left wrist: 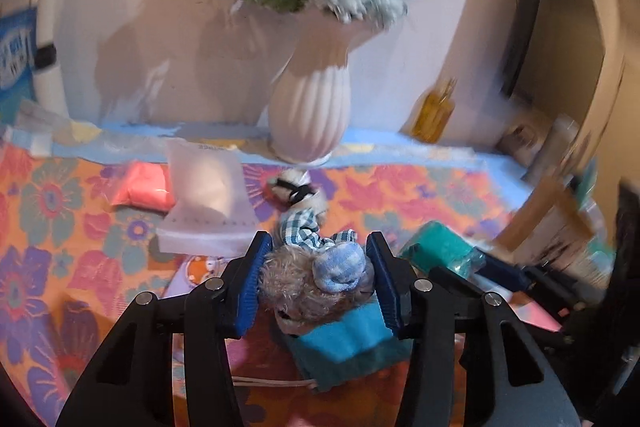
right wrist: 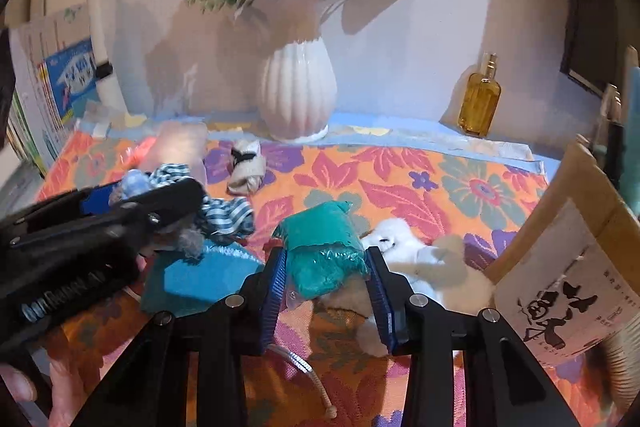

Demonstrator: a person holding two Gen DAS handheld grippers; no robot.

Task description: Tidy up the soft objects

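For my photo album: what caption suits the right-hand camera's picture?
Right gripper clamps a green wrapped bundle beside a white plush toy.

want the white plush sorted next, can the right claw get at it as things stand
Probably not yet: the right claw is shut on the green wrapped bundle. The white plush lies just beside it with nothing covering it, so it looks reachable once freed.

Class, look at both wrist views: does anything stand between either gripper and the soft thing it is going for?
Nothing visible does. The left gripper pads already press the furry doll, and the right gripper pads press the green wrapped bundle.
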